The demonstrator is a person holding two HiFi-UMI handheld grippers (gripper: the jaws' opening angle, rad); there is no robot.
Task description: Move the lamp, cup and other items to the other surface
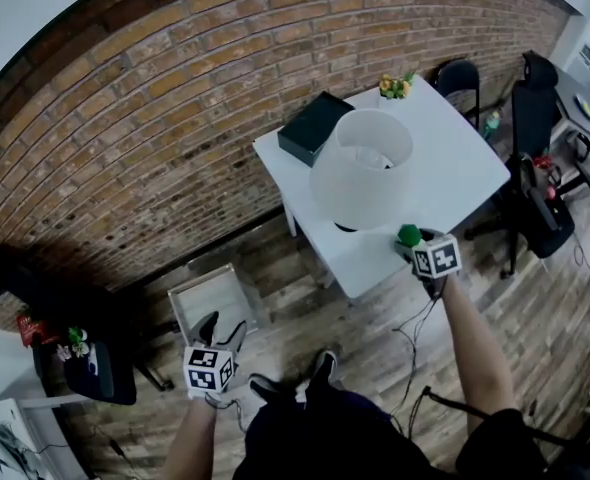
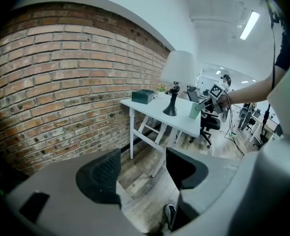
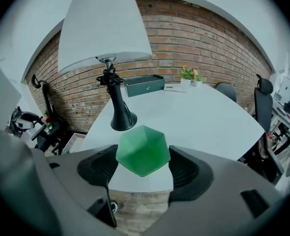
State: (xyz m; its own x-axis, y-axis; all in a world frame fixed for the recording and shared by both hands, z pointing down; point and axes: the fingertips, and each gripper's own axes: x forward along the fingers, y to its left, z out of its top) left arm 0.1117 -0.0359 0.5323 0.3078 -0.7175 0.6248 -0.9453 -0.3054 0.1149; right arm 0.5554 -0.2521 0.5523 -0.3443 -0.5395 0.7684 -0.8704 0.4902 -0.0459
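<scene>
The lamp with a white shade and black stem stands on the white table. In the right gripper view the lamp rises just beyond the jaws. My right gripper is at the table's near corner, shut on a faceted green cup that fills the gap between both pads. The left gripper view shows that cup at the table edge. My left gripper hangs low over the wooden floor, well left of the table, open with nothing between its jaws.
A dark green box and a small potted plant sit at the table's far side. A low white side table stands by the brick wall near my left gripper. Black chairs crowd the right; another chair is at left.
</scene>
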